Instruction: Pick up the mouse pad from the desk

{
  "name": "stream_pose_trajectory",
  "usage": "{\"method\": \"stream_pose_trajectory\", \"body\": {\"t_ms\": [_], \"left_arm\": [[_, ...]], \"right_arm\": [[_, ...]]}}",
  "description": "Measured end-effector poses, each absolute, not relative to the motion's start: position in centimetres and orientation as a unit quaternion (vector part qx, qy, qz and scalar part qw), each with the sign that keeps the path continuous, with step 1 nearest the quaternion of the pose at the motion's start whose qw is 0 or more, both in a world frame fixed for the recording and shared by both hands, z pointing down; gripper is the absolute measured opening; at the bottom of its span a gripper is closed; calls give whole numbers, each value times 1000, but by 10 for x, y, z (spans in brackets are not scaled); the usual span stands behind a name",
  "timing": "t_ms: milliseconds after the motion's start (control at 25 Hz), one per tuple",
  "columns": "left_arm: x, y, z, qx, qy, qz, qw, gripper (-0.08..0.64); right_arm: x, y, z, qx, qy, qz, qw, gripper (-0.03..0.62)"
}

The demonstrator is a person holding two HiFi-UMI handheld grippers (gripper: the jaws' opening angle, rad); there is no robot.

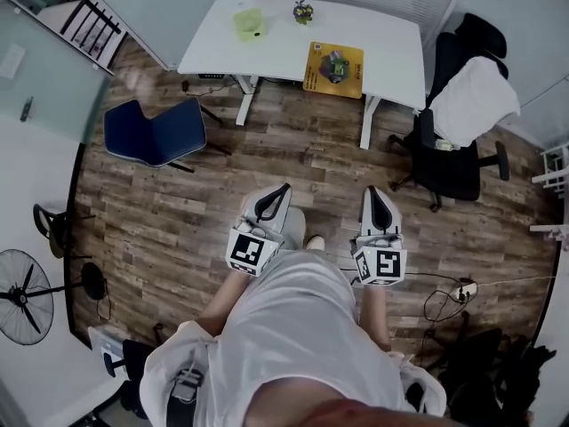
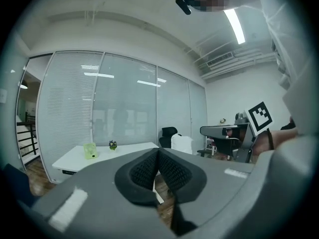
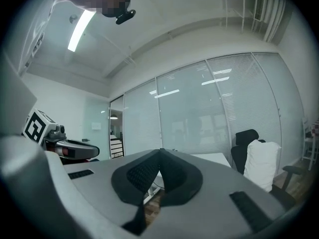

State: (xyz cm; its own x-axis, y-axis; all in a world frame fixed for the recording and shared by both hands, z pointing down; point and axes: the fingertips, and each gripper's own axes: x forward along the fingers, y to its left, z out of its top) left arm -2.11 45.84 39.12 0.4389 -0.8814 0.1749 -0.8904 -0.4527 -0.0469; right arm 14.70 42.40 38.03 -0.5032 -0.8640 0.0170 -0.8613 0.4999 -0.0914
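A yellow mouse pad (image 1: 333, 69) lies on the right half of the white desk (image 1: 267, 52), with a small dark object on top of it. Both grippers are held close to the person's body, far short of the desk, over the wood floor. My left gripper (image 1: 284, 188) is shut with nothing between its jaws, and it points toward the desk (image 2: 79, 158). My right gripper (image 1: 374, 190) is also shut and empty. In the left gripper view (image 2: 158, 151) and the right gripper view (image 3: 160, 151) the black pads meet at the tips.
On the desk stand a pale green box (image 1: 249, 22) and a small potted plant (image 1: 303, 11). A blue chair (image 1: 153, 132) is left of the desk, a black office chair with a white cloth (image 1: 467, 118) to its right. A fan (image 1: 22, 296) stands at far left. Cables (image 1: 453, 296) lie on the floor at right.
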Motion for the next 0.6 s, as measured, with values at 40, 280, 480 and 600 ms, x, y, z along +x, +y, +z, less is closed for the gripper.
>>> {"method": "stream_pose_trajectory", "body": {"t_ms": [40, 280, 480, 600], "left_arm": [[-22, 457, 393, 847, -524, 91, 26, -6], [-30, 428, 407, 842, -531, 89, 41, -6], [-28, 363, 402, 851, -520, 61, 34, -6], [-27, 314, 398, 863, -501, 45, 35, -6]], "right_arm": [[145, 421, 383, -496, 867, -45, 14, 2], [143, 392, 391, -493, 869, -48, 2, 2], [141, 344, 390, -506, 861, -35, -21, 2], [140, 305, 387, -522, 851, -29, -50, 3]]}}
